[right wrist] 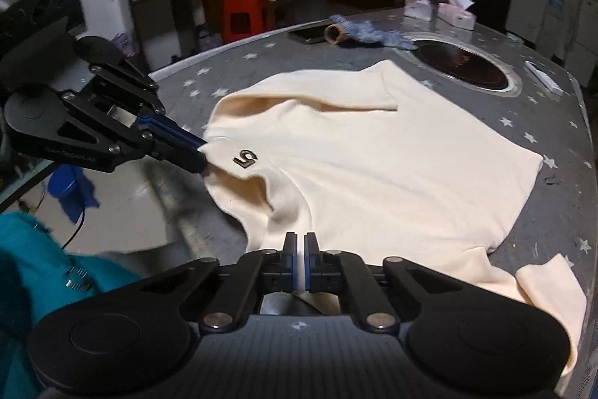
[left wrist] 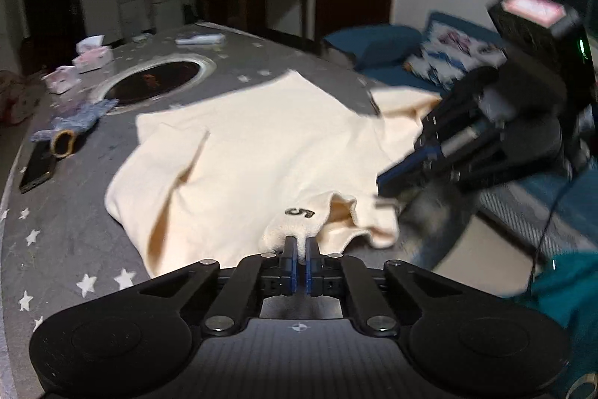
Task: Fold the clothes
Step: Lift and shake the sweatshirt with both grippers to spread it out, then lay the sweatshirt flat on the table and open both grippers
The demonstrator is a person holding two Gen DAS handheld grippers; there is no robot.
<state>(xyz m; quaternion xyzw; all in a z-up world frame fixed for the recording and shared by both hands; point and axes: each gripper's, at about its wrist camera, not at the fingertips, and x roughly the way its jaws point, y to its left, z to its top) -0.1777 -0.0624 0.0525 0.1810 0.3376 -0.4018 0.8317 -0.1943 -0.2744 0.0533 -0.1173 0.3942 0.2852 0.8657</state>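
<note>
1. You are at the grasping step of a fold: both tools have hold of the near edge of the cream shirt (right wrist: 373, 167), which lies spread across the star-patterned counter (left wrist: 74, 242), one sleeve already turned in over the body.
2. Your left tool (left wrist: 302, 245) is pressed together on the bunched hem corner just below the small "5" mark (left wrist: 299, 212); the right wrist view shows its blue pads clamped on that same corner at the counter's edge.
3. Your right tool (right wrist: 301, 242) is also pinched shut, with cream cloth running in between its pads. How much cloth it has I cannot tell.
4. The two pinch points sit along the same near edge, the left one by the mark, the right one further along toward the loose sleeve that trails off the counter.
5. The next move, as I judge it, calls for lifting both corners together and carrying them away from you toward the far edge near the round stove plate (right wrist: 463, 66).
6. Keep the hands level so the fold line stays straight, and watch that the trailing sleeve does not drag.
</note>
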